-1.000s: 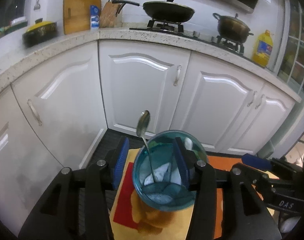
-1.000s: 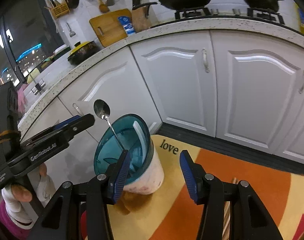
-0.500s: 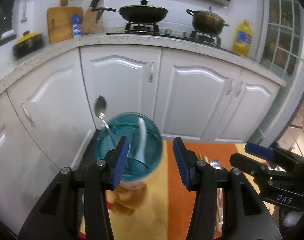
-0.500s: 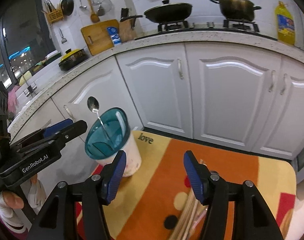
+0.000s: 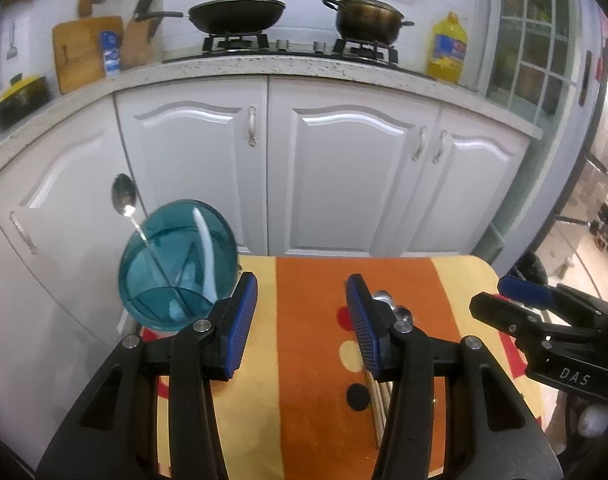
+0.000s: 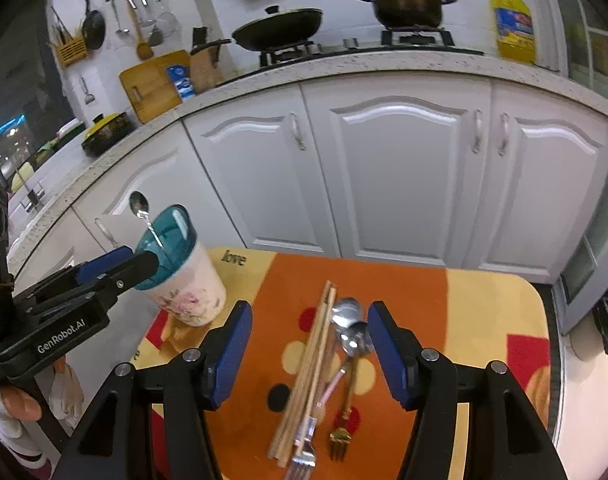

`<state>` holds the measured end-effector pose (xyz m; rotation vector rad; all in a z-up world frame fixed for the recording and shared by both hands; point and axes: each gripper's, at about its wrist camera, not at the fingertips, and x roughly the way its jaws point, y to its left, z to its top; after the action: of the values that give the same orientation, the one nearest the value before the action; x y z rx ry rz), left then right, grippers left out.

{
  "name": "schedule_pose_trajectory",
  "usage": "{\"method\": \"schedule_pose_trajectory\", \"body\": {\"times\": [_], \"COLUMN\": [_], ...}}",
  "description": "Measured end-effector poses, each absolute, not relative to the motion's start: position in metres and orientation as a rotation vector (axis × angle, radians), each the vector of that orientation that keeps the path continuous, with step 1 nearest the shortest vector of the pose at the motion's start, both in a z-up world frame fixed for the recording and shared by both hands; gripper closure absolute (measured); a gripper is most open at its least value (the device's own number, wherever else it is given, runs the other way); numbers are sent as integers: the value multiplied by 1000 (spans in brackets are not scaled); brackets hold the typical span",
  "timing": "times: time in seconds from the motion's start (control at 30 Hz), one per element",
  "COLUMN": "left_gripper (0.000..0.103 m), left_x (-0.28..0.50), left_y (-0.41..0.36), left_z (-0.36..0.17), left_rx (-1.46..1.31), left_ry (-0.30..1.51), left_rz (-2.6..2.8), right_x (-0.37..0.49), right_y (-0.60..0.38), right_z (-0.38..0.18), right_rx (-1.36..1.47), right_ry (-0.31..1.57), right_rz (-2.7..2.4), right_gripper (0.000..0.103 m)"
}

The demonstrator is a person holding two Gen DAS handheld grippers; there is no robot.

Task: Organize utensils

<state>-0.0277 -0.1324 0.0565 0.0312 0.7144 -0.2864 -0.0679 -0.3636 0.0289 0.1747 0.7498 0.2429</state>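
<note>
Standing at the left rear corner of your orange and yellow mat (image 6: 404,280), the utensil holder (image 6: 184,280) is a white floral cup with a teal divided insert. One metal spoon (image 6: 140,205) leans in it, bowl up, above the rim; a pale handle also shows inside, type unclear. Loose utensils lie in the mat's middle: a bundle of wooden chopsticks (image 6: 308,368), two spoons (image 6: 350,328) just right of them, a gold fork (image 6: 340,438) and a silver fork (image 6: 304,460) nearest you, all touching or overlapping. Your right gripper (image 6: 306,354) hangs above this pile, jaws spread wide, chopsticks and spoons seen between them, gripping nothing. Your left gripper (image 5: 302,322) has jaws apart too and is empty, with the holder just off its left finger. Behind the mat are white cabinets (image 6: 400,176) and a counter with a wok (image 6: 280,32) and a pot (image 6: 406,2).
</note>
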Motion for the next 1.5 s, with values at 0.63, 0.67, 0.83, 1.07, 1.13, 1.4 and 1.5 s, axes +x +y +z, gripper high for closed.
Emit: {"method": "schedule_pose_trajectory", "body": {"times": [0.63,0.67,0.83,1.07,1.13,1.4,1.5], "left_gripper": [57,57,57,57,57,58,61], "left_x": [-17,-17,-13,1,6,22,25], "left_y": [-146,-147,-153,-164,-169,-195,-203], "left_z": [14,12,-7,-40,-50,-80,-91], "left_rx": [-2,2,16,-10,-21,14,39], "left_ry": [854,859,906,1005,1036,1110,1132], "left_rz": [-353,-352,-371,-430,-446,-491,-481], "right_x": [-62,-59,-41,-25,-22,-19,-17], "right_y": [-405,-403,-396,-387,-385,-383,-382], "right_z": [-27,-33,-63,-92,-96,-104,-104], "right_rx": [270,267,253,239,237,206,185], "right_ry": [851,863,932,1003,1011,1025,1029], "right_rz": [190,197,207,223,222,216,211], "right_gripper": [45,53,57,57,57,57,57]}}
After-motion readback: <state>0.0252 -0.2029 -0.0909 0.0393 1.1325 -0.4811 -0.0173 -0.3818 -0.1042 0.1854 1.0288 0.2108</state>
